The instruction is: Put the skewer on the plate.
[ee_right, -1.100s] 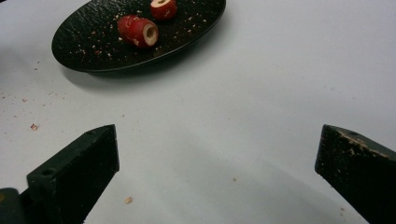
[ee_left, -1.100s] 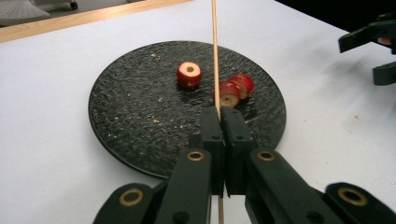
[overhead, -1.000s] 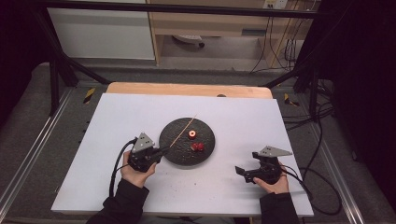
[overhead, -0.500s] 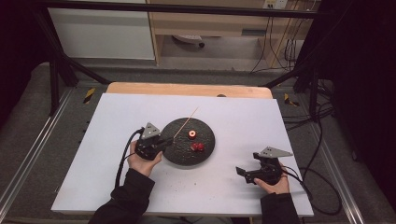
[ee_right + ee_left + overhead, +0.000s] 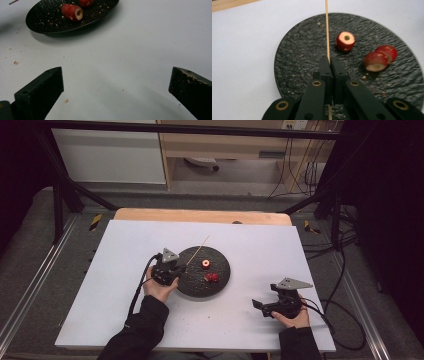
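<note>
Since the earlier frames, the left gripper (image 5: pixel 172 270) had slid right and a bit farther across the white table (image 5: pixel 115 285), ending up at the left rim of the black plate (image 5: pixel 220 280), while the right gripper (image 5: pixel 270 307) hadn't budged from its spot on the near right of the table.

From the high view, the left one was clamped on a thin wooden skewer (image 5: pixel 198 250), which angled up and away over the plate's far left edge. On the plate sat a round red fruit piece (image 5: pixel 205 264) with a pale centre, and just near-right of it a pair of red slices (image 5: pixel 212 277). The right gripper was well apart from the plate.

Left gripper view: jaws squeezed together on the skewer (image 5: pixel 327 30), which ran straight up between them over the plate (image 5: pixel 294 65). The cored fruit piece (image 5: pixel 345 41) lay just right of the stick, the slices (image 5: pixel 379 58) farther right, touching each other.

Right gripper view: jaws stood wide apart with just bare table (image 5: pixel 120 65) between them, the plate (image 5: pixel 42 22) off at the far left.
</note>
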Available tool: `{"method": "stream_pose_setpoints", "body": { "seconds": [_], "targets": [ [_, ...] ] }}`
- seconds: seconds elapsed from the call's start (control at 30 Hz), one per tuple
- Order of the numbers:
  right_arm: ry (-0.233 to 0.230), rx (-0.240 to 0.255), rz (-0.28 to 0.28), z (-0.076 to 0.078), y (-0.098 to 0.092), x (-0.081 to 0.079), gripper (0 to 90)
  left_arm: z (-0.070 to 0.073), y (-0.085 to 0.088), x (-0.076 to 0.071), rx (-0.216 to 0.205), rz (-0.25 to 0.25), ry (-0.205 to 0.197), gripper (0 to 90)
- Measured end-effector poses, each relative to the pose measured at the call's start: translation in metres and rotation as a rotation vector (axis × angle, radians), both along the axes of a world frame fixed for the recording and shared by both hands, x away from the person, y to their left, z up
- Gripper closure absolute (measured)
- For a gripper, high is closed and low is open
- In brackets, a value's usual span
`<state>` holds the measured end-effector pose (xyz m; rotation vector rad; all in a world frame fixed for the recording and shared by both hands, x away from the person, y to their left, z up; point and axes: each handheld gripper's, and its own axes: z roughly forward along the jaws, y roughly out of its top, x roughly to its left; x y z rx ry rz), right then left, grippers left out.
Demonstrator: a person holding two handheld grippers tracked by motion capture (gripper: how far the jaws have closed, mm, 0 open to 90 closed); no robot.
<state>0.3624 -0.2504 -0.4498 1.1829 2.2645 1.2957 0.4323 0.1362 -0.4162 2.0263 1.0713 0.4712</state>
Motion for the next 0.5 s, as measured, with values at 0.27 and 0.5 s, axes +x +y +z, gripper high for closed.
{"method": "stream_pose_setpoints", "body": {
  "seconds": [0.27, 0.5],
  "targets": [
    [0.002, -0.004, 0.000, 0.000, 0.000, 0.000, 1.0, -0.012, -0.012, 0.000, 0.030, -0.001, 0.017, 88.3],
    [0.006, -0.011, 0.000, -0.001, 0.000, 0.000, 1.1, -0.018, -0.019, 0.000, 0.052, 0.001, 0.034, 88.3]
  ]
}}
